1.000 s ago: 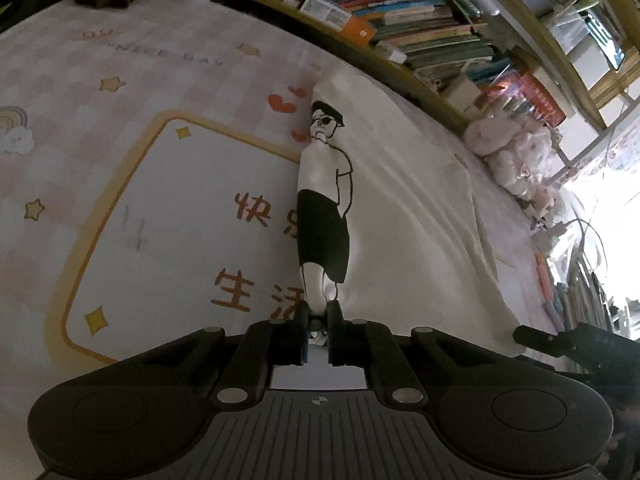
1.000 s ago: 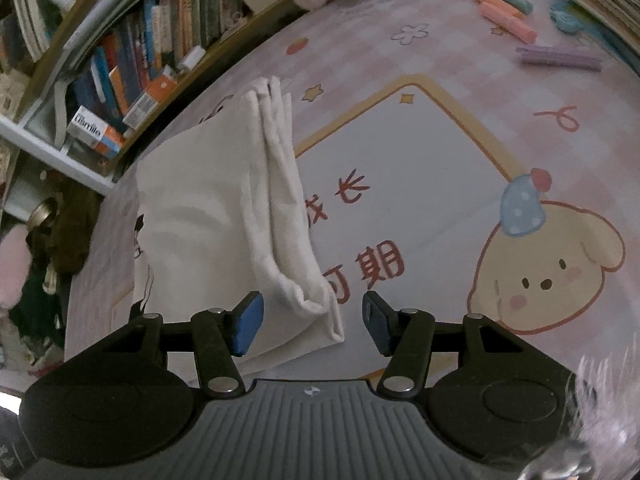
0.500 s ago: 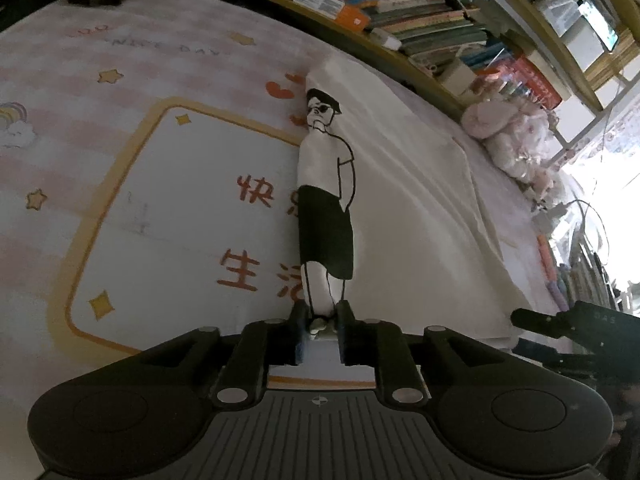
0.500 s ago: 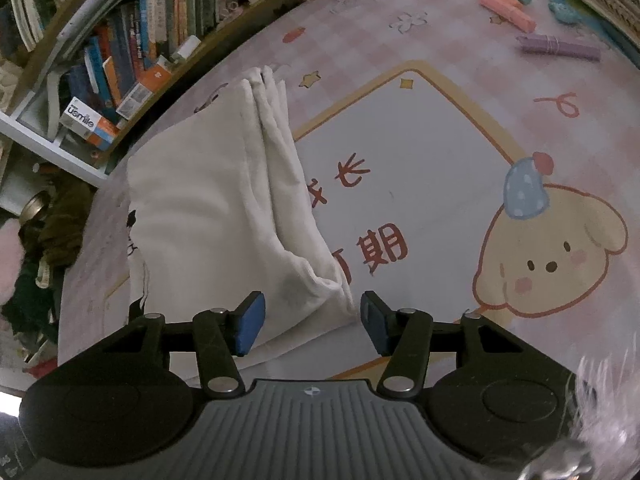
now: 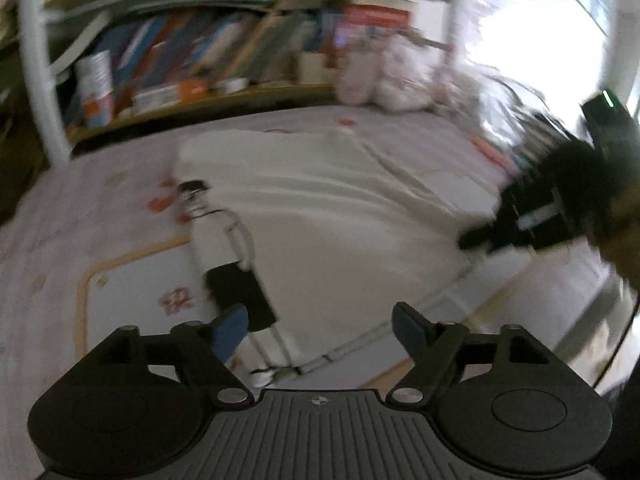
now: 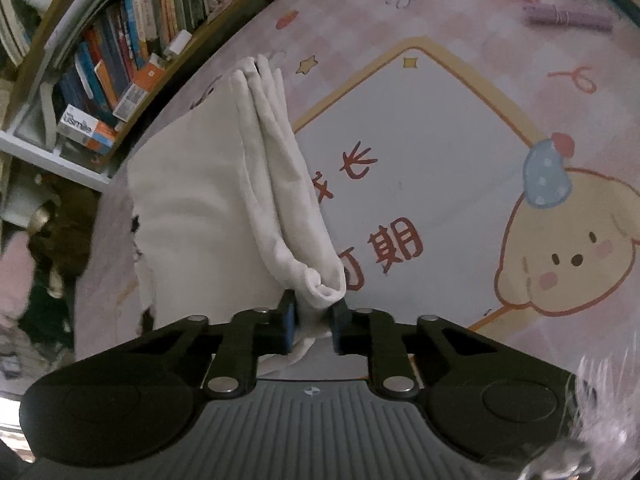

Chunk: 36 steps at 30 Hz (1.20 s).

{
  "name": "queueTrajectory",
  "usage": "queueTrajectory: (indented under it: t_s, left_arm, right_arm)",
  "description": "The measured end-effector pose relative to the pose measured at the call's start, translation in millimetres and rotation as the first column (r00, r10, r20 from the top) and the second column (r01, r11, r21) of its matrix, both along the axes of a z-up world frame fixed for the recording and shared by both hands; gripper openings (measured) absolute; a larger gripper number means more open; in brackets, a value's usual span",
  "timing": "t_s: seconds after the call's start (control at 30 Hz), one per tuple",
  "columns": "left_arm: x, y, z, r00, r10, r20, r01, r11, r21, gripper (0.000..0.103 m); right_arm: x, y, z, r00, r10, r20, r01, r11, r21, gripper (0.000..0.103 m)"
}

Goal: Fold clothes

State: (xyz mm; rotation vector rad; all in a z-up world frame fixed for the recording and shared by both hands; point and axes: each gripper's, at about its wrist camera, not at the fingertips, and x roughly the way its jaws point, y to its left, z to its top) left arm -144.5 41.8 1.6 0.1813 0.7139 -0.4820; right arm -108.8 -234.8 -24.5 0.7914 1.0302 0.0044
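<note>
A white T-shirt (image 5: 328,216) with a cartoon figure print (image 5: 228,264) lies folded lengthwise on a pink play mat (image 5: 60,264). My left gripper (image 5: 320,326) stands open above the shirt's near hem, holding nothing; this view is blurred by motion. In the right wrist view the shirt (image 6: 192,200) shows a thick folded edge (image 6: 280,184) running toward me. My right gripper (image 6: 313,320) is shut on the near corner of that fold. The right gripper also shows at the right of the left wrist view as a dark shape (image 5: 552,208) at the shirt's edge.
A low bookshelf (image 6: 120,60) packed with books lines the mat's far side. Soft toys (image 5: 380,80) sit by the shelf. Pastel crayons (image 6: 568,18) lie at the mat's far right. The mat's printed panel with a puppy (image 6: 568,248) lies right of the shirt.
My left gripper has let go of the shirt's hem, opened wide and swung up to the right. My right gripper has closed on the folded corner.
</note>
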Motion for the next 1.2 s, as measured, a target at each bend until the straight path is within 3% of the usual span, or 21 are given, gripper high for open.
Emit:
queueTrajectory:
  t_s: [0.13,0.3,0.53,0.63,0.77,0.9,0.97,1.0,1.03,1.1,1.13,1.2]
  left_arm:
    - [-15,-20,-6,0.985,-0.089,0.148,0.076,0.993,0.09,0.092]
    - [-20,-40,-17,0.964,-0.173,0.201,0.136,0.973,0.188,0.094]
    - [-7,-51,-38,0.961,-0.11,0.254,0.026,0.949,0.314,0.094]
    - [-2,-45,-43,0.961,-0.065,0.268,-0.034,0.937,0.348,0.094]
    - [1,-30,-41,0.96,-0.01,0.28,-0.086,0.942,0.325,0.093]
    - [4,-24,-36,0.957,0.002,0.291,-0.096,0.946,0.308,0.09]
    - [5,-26,-35,0.955,-0.02,0.297,-0.081,0.943,0.322,0.09]
    - [5,-27,-34,0.952,-0.031,0.303,-0.075,0.94,0.332,0.09]
    - [5,-28,-33,0.951,-0.041,0.307,-0.069,0.938,0.339,0.09]
    - [6,-30,-31,0.949,-0.054,0.311,-0.058,0.938,0.342,0.09]
    - [7,-29,-30,0.95,-0.055,0.308,-0.055,0.939,0.338,0.09]
    - [9,-28,-27,0.951,-0.056,0.303,-0.05,0.942,0.331,0.09]
  right_arm:
    - [3,-1,25,0.999,-0.009,0.051,0.005,0.997,0.08,0.013]
    - [16,10,60,0.992,0.011,0.128,-0.026,0.993,0.118,0.013]
    - [27,19,80,0.987,0.051,0.153,-0.067,0.993,0.097,0.013]
    - [25,15,81,0.988,0.057,0.147,-0.07,0.994,0.079,0.013]
    - [20,12,74,0.989,0.07,0.129,-0.074,0.997,0.033,0.013]
    - [15,11,65,0.988,0.109,0.11,-0.103,0.993,-0.058,0.017]
    - [11,15,64,0.983,0.154,0.095,-0.138,0.978,-0.157,0.022]
    - [9,19,64,0.978,0.191,0.089,-0.167,0.961,-0.219,0.026]
    - [5,23,65,0.967,0.239,0.089,-0.205,0.936,-0.287,0.037]
    - [-4,34,66,0.931,0.355,0.087,-0.287,0.856,-0.43,0.049]
    - [-9,43,67,0.902,0.425,0.082,-0.329,0.796,-0.507,0.054]
    - [-21,62,65,0.819,0.571,0.052,-0.407,0.643,-0.649,0.062]
